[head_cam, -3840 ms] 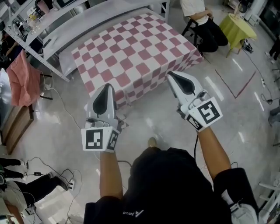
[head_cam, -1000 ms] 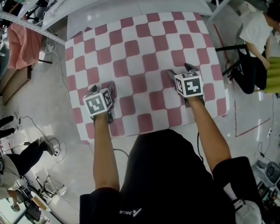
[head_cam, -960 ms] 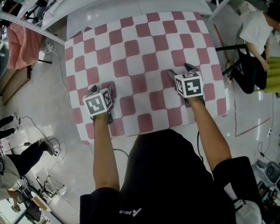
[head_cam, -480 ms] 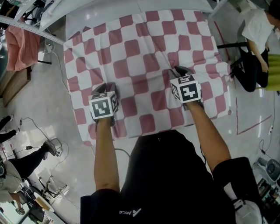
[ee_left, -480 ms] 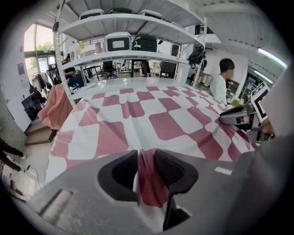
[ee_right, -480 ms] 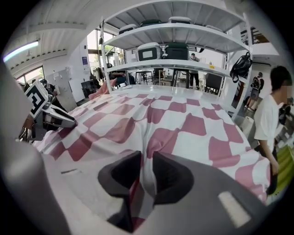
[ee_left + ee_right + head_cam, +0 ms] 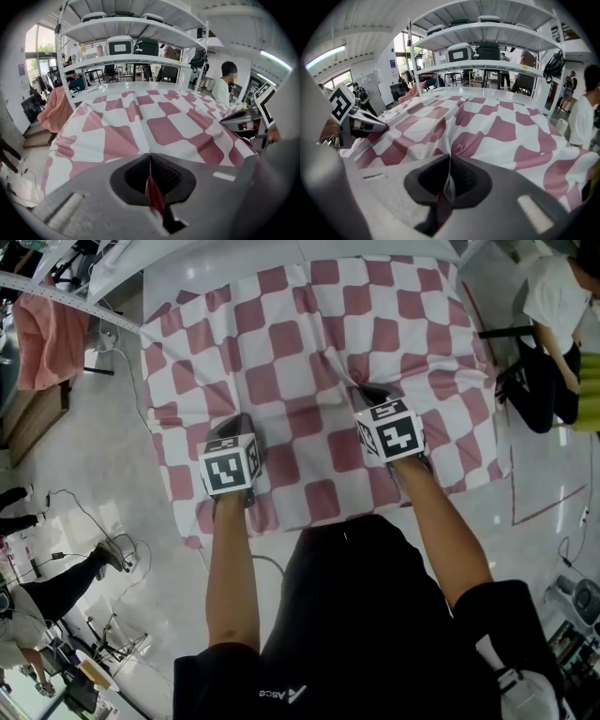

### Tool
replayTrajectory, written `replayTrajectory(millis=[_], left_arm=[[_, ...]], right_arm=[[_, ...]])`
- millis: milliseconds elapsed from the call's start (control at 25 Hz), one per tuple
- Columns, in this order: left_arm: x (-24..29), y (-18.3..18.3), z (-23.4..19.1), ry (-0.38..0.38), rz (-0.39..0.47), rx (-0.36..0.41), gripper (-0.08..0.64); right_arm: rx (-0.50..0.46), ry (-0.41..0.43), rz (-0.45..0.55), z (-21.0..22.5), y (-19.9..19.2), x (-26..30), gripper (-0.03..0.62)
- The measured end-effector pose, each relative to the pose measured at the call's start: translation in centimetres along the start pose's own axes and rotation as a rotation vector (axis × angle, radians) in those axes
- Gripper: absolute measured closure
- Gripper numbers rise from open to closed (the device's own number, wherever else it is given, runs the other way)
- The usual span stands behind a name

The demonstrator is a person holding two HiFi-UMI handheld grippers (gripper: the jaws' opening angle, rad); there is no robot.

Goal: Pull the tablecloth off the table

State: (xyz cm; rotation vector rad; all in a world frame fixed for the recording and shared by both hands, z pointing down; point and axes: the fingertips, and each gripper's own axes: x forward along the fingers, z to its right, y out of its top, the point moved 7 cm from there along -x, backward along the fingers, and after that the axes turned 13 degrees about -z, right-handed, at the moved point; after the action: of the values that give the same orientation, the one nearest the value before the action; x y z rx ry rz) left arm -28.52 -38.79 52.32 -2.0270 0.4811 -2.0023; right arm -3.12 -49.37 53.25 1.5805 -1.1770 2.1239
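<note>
A pink-and-white checked tablecloth (image 7: 281,343) covers the table under me, with folds running toward both grippers. My left gripper (image 7: 236,420) is shut on a pinch of the tablecloth (image 7: 140,126) near the table's front left; a strip of the fabric shows between its closed jaws in the left gripper view. My right gripper (image 7: 367,390) is shut on a bunched ridge of the tablecloth (image 7: 497,131) at the front right, with a fold of cloth caught between its jaws. The cloth's front edge hangs over the table's near side by my body.
A seated person (image 7: 548,324) is at the table's right side beside a yellow-green stool (image 7: 591,381). A pink cloth (image 7: 47,338) hangs on a rack at far left. White metal shelving (image 7: 136,33) with bins stands beyond the table. Cables lie on the floor at left (image 7: 84,512).
Both grippers closed on the tablecloth and drew toward me, so the cloth wrinkled into ridges at each grip and its edges shifted on the table.
</note>
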Motion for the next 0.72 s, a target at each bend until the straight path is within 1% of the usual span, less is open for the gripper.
replayTrajectory(millis=[240,400,560,720], left_arm=[[-1.1,-0.7,-0.2,-0.065,0.062,-0.054,0.551],[-2.8,-0.8,-0.3,-0.103,0.139,-0.071,0.551],[-4.8,-2.0,-0.3,-0.138,0.21,-0.083,0.552],[-7.2,-3.3,-0.1,-0.177,0.276,-0.088,0.552]], right_arm=[[-0.007,0.06,0.065,-1.8,0.0,-1.3,0.581],[-0.002,0.105,0.124,-3.0,0.0,-2.7,0.581],[0.005,0.136,0.182,-4.8,-0.8,-4.3,0.581],[0.038,0.185,0.248,-6.4,-1.6,-6.4,0.581]])
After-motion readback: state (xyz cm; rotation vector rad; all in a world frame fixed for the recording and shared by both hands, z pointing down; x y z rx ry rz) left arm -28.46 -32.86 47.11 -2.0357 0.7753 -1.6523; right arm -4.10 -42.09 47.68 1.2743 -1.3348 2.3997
